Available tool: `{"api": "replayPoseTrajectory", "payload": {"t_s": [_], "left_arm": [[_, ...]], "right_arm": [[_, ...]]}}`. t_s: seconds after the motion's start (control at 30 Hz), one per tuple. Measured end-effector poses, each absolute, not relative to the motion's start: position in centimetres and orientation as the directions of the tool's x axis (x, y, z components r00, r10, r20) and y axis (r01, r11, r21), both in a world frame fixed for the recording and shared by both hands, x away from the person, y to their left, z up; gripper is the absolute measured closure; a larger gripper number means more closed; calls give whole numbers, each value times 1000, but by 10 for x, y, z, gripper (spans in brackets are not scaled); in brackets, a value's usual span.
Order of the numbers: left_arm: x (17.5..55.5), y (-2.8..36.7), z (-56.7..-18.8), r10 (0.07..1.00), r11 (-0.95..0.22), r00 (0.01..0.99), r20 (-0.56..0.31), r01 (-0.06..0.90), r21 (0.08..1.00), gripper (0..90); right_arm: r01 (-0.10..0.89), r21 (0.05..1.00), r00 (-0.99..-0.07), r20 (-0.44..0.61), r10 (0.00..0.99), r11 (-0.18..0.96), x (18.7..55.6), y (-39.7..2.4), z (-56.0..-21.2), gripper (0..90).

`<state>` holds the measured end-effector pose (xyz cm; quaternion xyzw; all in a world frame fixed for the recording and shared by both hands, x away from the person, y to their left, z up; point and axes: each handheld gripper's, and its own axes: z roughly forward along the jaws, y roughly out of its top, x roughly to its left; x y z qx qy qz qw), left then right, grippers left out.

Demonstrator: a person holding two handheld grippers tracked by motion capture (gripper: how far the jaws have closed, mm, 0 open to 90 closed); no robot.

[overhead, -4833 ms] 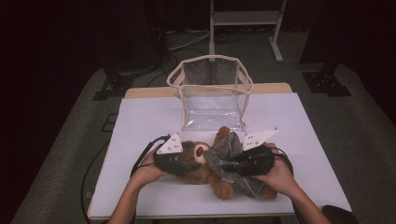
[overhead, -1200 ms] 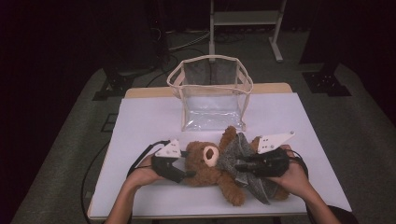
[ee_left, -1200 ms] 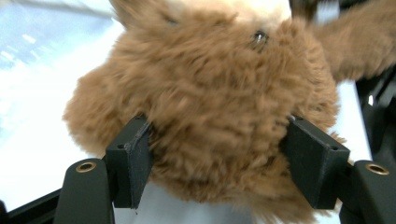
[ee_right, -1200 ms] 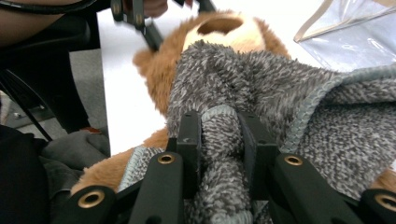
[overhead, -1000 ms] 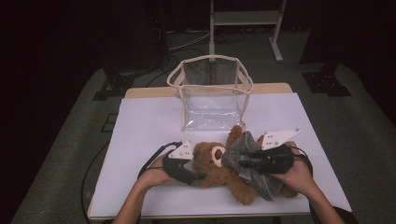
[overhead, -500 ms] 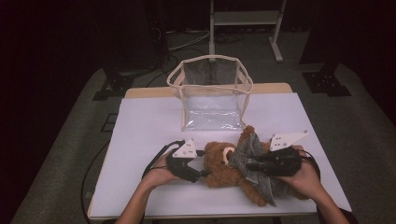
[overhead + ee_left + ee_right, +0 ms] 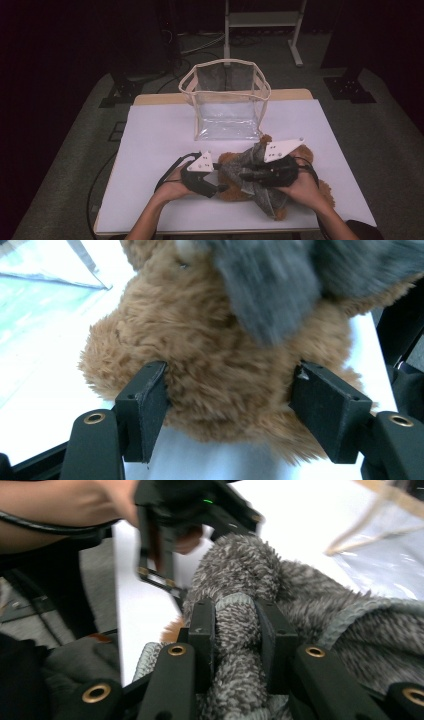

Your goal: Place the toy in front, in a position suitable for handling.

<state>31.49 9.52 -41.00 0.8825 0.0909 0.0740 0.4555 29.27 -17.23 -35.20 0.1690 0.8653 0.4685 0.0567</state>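
Teddy bear (image 7: 235, 177) lying lower centre of the high view on the white table (image 7: 160, 145), long axis running left-right. Grey sweater (image 7: 260, 172) bunched over its right half. Left gripper (image 7: 212, 187) clamped on the furry head; right gripper (image 7: 245, 175) pinching a sweater fold. Clear bag (image 7: 227, 102) just above, so probably pulling rightward next.

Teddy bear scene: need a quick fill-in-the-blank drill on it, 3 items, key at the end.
1. The left gripper is clamped on the bear's brown ____ body.
2. The right gripper pinches a fold of the ____ knit garment.
3. Behind the teddy bear on the white table stands an open, see-through ____.
Missing words: furry; grey; bag
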Motion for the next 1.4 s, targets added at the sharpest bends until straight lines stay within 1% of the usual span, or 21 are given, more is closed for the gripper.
{"api": "replayPoseTrajectory", "payload": {"t_s": [0.07, 0.13, 0.23, 0.3, 0.4, 0.47, 0.53, 0.6, 0.67, 0.73, 0.83, 0.97, 1.07, 1.13, 1.3, 1.4], "left_arm": [[315, 96, -409, 229, -566, 972, 48, 93, 819, 298], [315, 95, -410, 230, -564, 972, 49, 92, 821, 300], [315, 89, -412, 255, -554, 964, 79, 79, 829, 344], [316, 84, -412, 267, -562, 958, 103, 68, 824, 343], [320, 87, -412, 290, -538, 954, 79, 94, 837, 340], [320, 90, -412, 281, -537, 958, 66, 100, 838, 339], [319, 93, -410, 271, -544, 960, 66, 96, 833, 335], [318, 98, -409, 252, -541, 966, 50, 98, 836, 322], [317, 103, -408, 228, -543, 973, 36, 97, 834, 322], [317, 104, -411, 229, -554, 973, 35, 101, 827, 322], [318, 99, -417, 236, -570, 970, 52, 95, 816, 341], [318, 94, -416, 241, -573, 967, 81, 74, 816, 371], [318, 94, -417, 253, -564, 964, 75, 84, 822, 371], [318, 95, -417, 252, -561, 966, 64, 92, 823, 368], [317, 95, -417, 227, -563, 972, 55, 85, 822, 356], [316, 94, -417, 218, -574, 974, 60, 78, 815, 342]], "right_arm": [[257, 840, -912, 48, 407, 478, 296, -183, -349, 710], [268, 840, -900, 43, 433, 472, 298, -188, -349, 710], [269, 839, -912, 63, 406, 472, 296, -183, -353, 711], [246, 828, -929, 54, 367, 503, 290, -174, -354, 709], [239, 815, -942, 62, 329, 528, 284, -166, -357, 708], [230, 802, -940, 36, 341, 551, 284, -164, -360, 708], [248, 805, -931, 44, 363, 539, 289, -168, -363, 710], [252, 811, -915, 22, 403, 528, 295, -176, -361, 709], [265, 815, -902, 22, 430, 515, 298, -183, -360, 709], [275, 815, -897, 27, 441, 510, 299, -187, -361, 709], [270, 811, -904, 29, 426, 519, 296, -183, -362, 710], [250, 803, -929, 41, 368, 540, 287, -167, -364, 711], [236, 785, -948, 54, 315, 574, 282, -154, -369, 710], [210, 775, -951, 20, 310, 596, 280, -150, -371, 710], [239, 813, -919, 12, 395, 531, 288, -170, -360, 710], [260, 826, -906, 28, 423, 500, 294, -183, -358, 710]]}}
